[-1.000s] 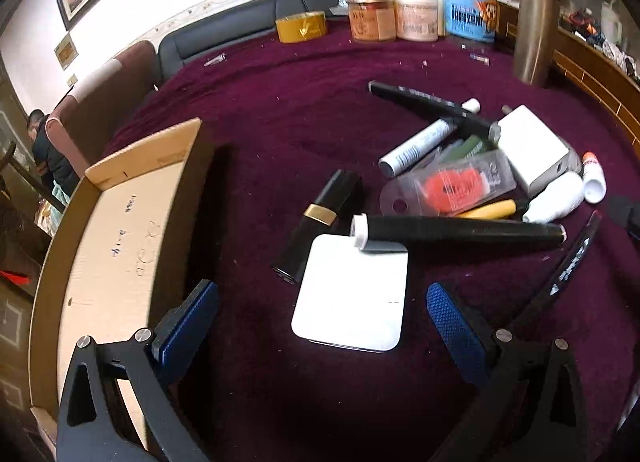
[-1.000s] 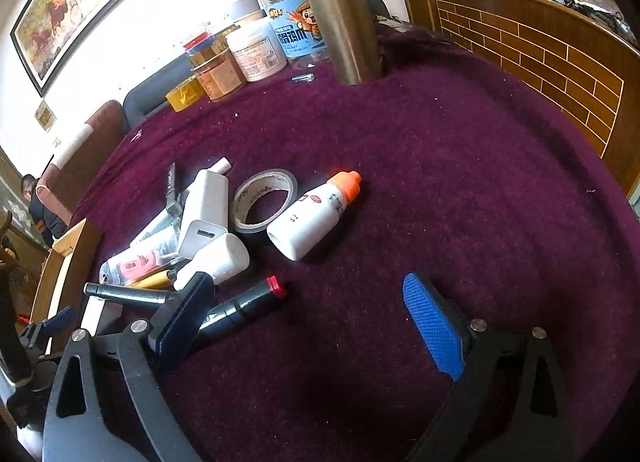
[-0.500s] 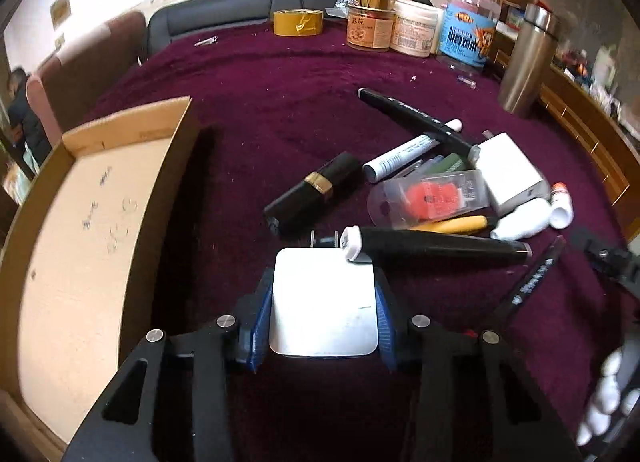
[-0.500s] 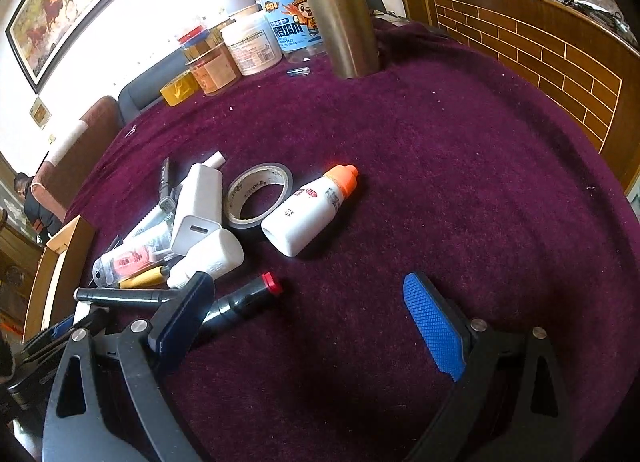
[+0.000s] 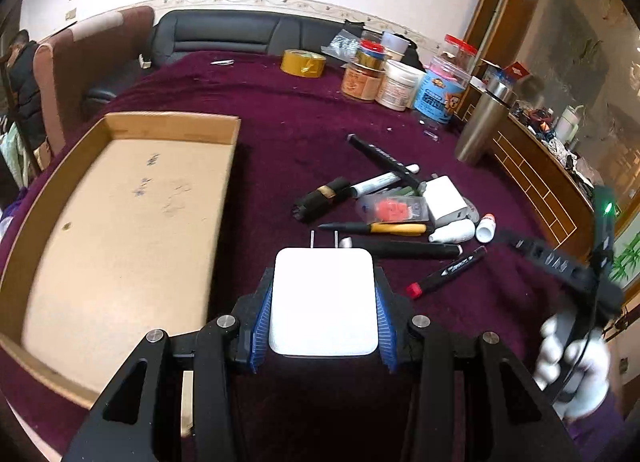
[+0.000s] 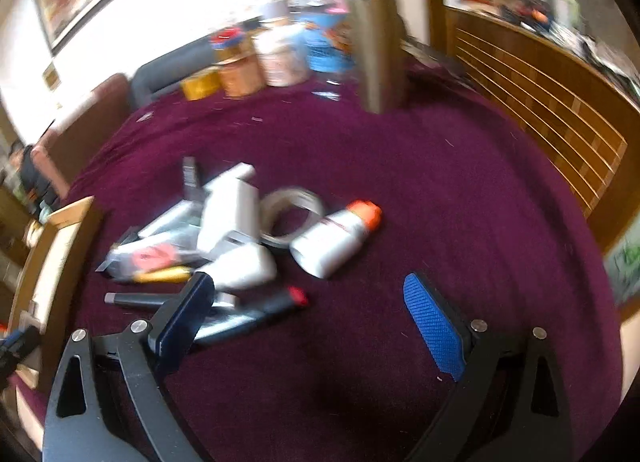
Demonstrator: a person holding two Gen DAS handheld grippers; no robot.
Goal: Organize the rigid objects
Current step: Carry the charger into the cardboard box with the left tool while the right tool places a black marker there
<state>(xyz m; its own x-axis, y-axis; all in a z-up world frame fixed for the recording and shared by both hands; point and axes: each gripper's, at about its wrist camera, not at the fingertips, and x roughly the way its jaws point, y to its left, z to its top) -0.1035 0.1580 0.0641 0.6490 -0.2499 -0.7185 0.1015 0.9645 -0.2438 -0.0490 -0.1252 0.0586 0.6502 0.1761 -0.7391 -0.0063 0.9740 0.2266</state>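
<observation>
My left gripper (image 5: 323,302) is shut on a flat white plug adapter (image 5: 323,300) and holds it above the purple cloth, prongs pointing away. An open cardboard tray (image 5: 120,217) lies just to its left. A pile of small items lies ahead: black markers (image 5: 404,249), a white charger (image 5: 446,201), a yellow-handled tool (image 5: 396,227). My right gripper (image 6: 308,314) is open and empty, over the cloth near the pile. In its blurred view are a white bottle with an orange cap (image 6: 334,240), a tape ring (image 6: 292,217) and a red-tipped pen (image 6: 256,312).
Jars and tubs (image 5: 394,79), a yellow tape roll (image 5: 303,63) and a steel flask (image 5: 482,127) stand at the far side of the table. A wooden rail (image 6: 536,101) runs along the right. Sofa seats stand behind the table.
My left gripper has closed on the white adapter and lifted it up and back, toward the tray side. The right gripper has shifted slightly; its view is now blurred.
</observation>
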